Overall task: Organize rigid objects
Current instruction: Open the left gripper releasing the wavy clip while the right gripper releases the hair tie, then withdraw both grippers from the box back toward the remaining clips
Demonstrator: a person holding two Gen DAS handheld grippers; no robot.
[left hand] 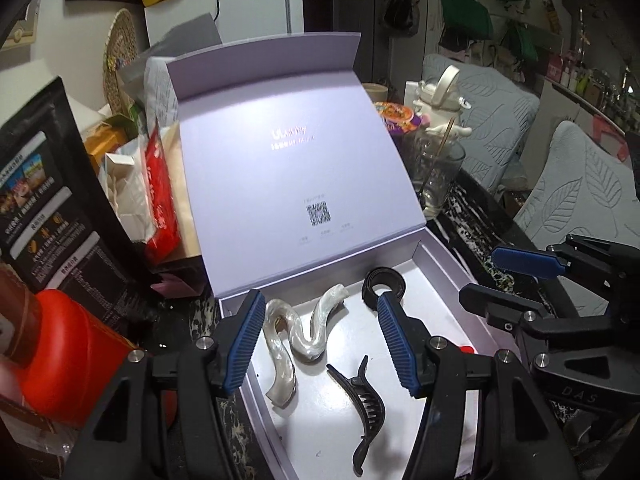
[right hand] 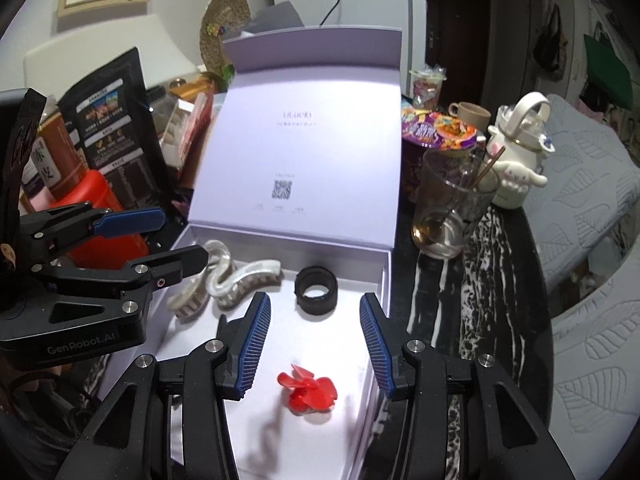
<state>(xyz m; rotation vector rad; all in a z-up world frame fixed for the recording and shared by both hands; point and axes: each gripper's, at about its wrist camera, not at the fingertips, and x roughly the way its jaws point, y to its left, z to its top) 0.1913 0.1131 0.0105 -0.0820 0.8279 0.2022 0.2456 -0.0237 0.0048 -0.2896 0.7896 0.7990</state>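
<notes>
An open lavender box [left hand: 440, 264] [right hand: 386, 280] stands on the dark marbled table, its lid [left hand: 296, 168] [right hand: 304, 152] upright behind it. On the box floor lie a pearl-white wavy hair clip [left hand: 280, 344] [right hand: 240, 276], a black ring [left hand: 384, 280] [right hand: 316, 288], a black claw clip [left hand: 368, 408] and a red flower clip [right hand: 308, 392]. My left gripper [left hand: 319, 299] [right hand: 182, 234] hovers open over the pearl and black clips, touching neither. Over the box's right half my right gripper [right hand: 314, 299] [left hand: 480, 274] is open above the red clip, nothing between its pads.
A glass with a spoon [right hand: 452, 208] [left hand: 436, 176], a noodle cup [right hand: 436, 132] and a white character bottle [right hand: 516, 156] stand right of the box. A black pouch [left hand: 52, 208], a red container [left hand: 68, 356] and packets crowd the left. Grey cushioned seats [left hand: 580, 200] lie beyond the table's right edge.
</notes>
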